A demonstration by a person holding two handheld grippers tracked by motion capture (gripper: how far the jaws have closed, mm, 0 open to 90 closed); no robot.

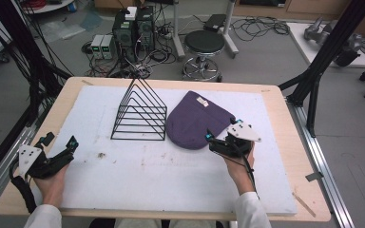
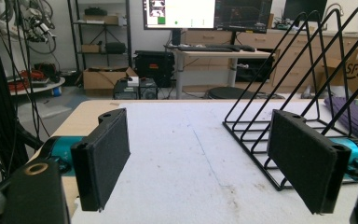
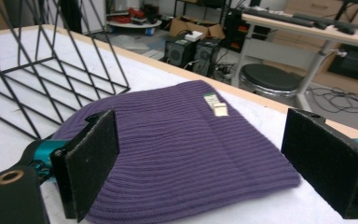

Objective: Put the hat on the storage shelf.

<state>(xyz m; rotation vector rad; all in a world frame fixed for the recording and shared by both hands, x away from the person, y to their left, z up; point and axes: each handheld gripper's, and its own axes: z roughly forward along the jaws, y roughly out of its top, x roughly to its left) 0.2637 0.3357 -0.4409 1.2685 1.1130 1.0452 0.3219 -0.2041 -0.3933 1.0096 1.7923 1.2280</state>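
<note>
White mat (image 1: 171,175) (stained), cluttered lab floor (image 1: 266,52)

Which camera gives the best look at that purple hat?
The right gripper view: the purple hat lies close up, its ribbing and small label plain. The high view shows its whole outline beside the wire rack. The left gripper view catches just an edge.

Open mat (image 1: 171,175) is left in front of both grippers. Passage between them toward the back is blocked by the rack (image 1: 140,114) and the beanie (image 1: 197,121) just beside it.
</note>
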